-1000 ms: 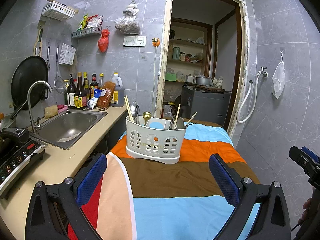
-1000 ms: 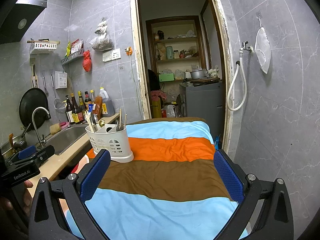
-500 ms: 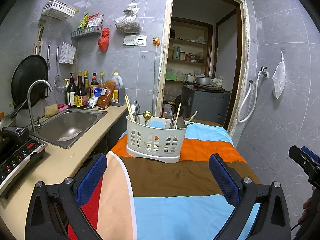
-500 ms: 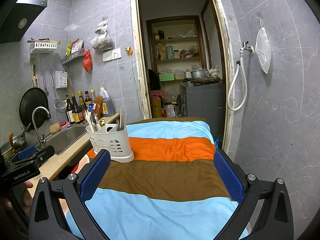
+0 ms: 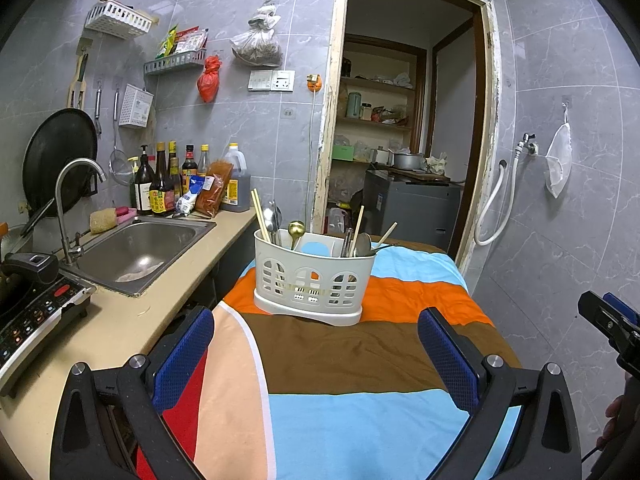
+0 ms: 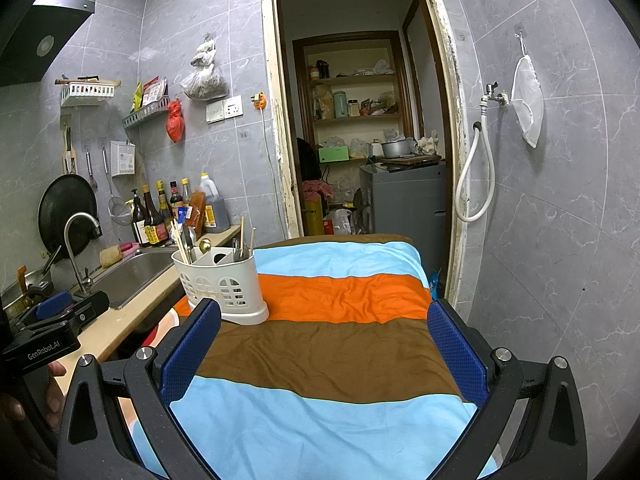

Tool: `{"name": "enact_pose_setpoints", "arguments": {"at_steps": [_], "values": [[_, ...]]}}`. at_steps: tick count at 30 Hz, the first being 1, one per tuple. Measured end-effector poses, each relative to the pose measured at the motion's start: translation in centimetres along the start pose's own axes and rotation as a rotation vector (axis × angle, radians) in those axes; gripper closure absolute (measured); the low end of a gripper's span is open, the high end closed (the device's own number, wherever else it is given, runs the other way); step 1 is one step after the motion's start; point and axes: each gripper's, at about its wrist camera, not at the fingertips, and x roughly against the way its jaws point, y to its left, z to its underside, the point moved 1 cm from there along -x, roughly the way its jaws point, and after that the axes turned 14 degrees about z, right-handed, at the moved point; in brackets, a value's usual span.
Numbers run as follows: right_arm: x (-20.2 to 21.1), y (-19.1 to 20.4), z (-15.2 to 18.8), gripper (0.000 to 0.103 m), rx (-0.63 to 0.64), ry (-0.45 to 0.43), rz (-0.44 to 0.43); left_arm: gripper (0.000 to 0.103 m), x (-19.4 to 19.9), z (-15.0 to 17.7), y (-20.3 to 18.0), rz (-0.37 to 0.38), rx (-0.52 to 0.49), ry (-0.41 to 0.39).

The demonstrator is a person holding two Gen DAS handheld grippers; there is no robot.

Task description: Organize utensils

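Note:
A white slotted utensil caddy (image 5: 314,280) (image 6: 222,286) stands on the orange stripe of a striped cloth-covered table (image 5: 360,360) (image 6: 340,344). Chopsticks (image 5: 261,214), metal spoons and a gold spoon (image 5: 296,229) stick up out of it. My left gripper (image 5: 316,356) is open with nothing between its blue pads, a little in front of the caddy. Further right over the table, my right gripper (image 6: 324,350) is open and empty too, the caddy just beyond its left finger.
A beige counter (image 5: 120,320) with a steel sink (image 5: 136,250), tap, induction cooker (image 5: 32,312) and sauce bottles (image 5: 160,188) runs along the left. A doorway (image 5: 404,140) opens behind the table. A tiled wall with a hose (image 6: 472,176) is on the right.

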Motion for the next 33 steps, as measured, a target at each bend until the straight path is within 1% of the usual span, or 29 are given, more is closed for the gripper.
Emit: {"name": "enact_pose_setpoints", "arguments": {"at_steps": [18,21,25,33], "values": [[0.0,0.0,-0.1,0.001,0.001,0.002,0.000,0.000,0.0,-0.1,0.1,-0.003,0.002,0.000],[-0.1,0.0,-0.1,0.001,0.001,0.002,0.000,0.000,-0.5,0.1,0.3,-0.009,0.007,0.010],[-0.1,0.0,-0.1,0.001,0.001,0.003,0.001,0.000,-0.7,0.4,0.5,-0.013,0.008,0.005],[-0.2,0.0,-0.2,0.001,0.000,0.005,0.000,0.000,-1.2,0.5,0.2,-0.013,-0.002,0.021]]}}
